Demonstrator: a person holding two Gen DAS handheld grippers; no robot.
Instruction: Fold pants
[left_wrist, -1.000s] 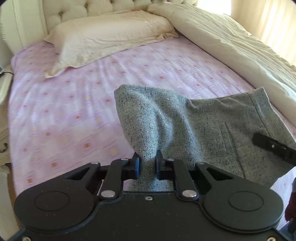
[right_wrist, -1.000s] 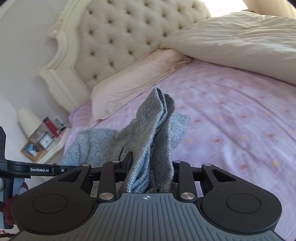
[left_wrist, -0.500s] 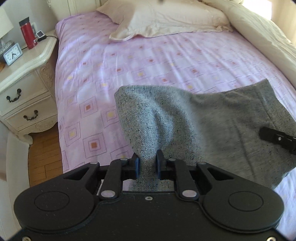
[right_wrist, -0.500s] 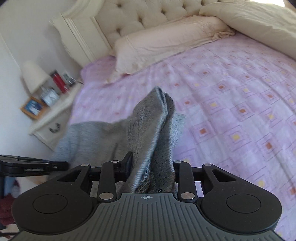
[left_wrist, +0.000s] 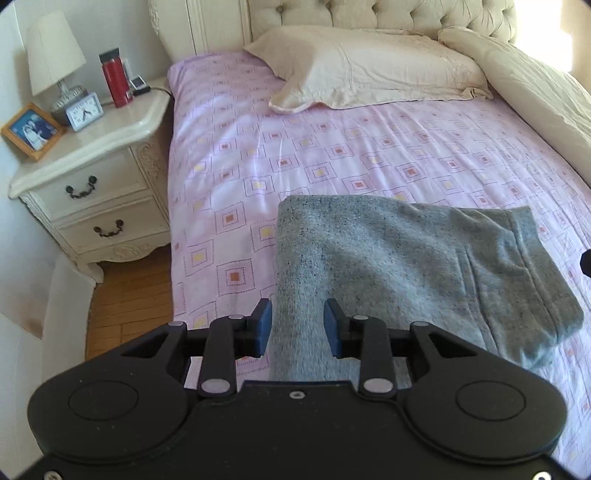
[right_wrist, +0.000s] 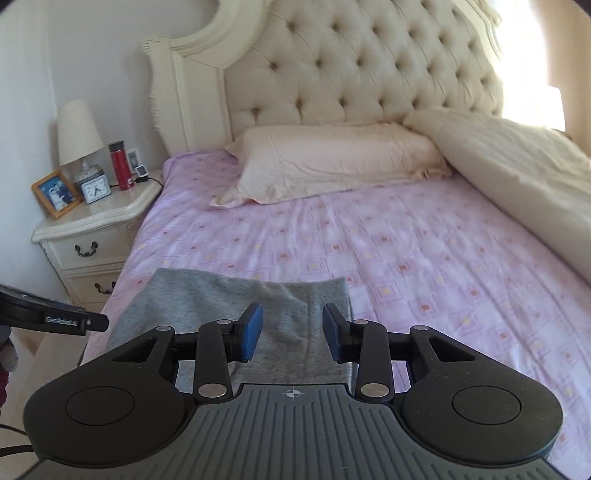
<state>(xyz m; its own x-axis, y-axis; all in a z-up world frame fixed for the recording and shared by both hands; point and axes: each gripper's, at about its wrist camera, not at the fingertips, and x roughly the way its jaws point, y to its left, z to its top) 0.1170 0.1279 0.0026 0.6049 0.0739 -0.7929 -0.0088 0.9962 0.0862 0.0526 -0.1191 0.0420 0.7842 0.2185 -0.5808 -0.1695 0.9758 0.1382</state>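
The folded grey pants (left_wrist: 424, 266) are laid on the pink sheet (left_wrist: 332, 155) near the bed's left edge, at the nightstand (left_wrist: 92, 177) side. Only in the left wrist view is a raised strip of the cloth seen running back between the fingers of the left gripper (left_wrist: 297, 325); its jaws are opening, and the pads seem just clear of the fabric. In the right wrist view the right gripper (right_wrist: 293, 328) is angled down above the flat pants (right_wrist: 221, 302), its jaws spread, opening and empty.
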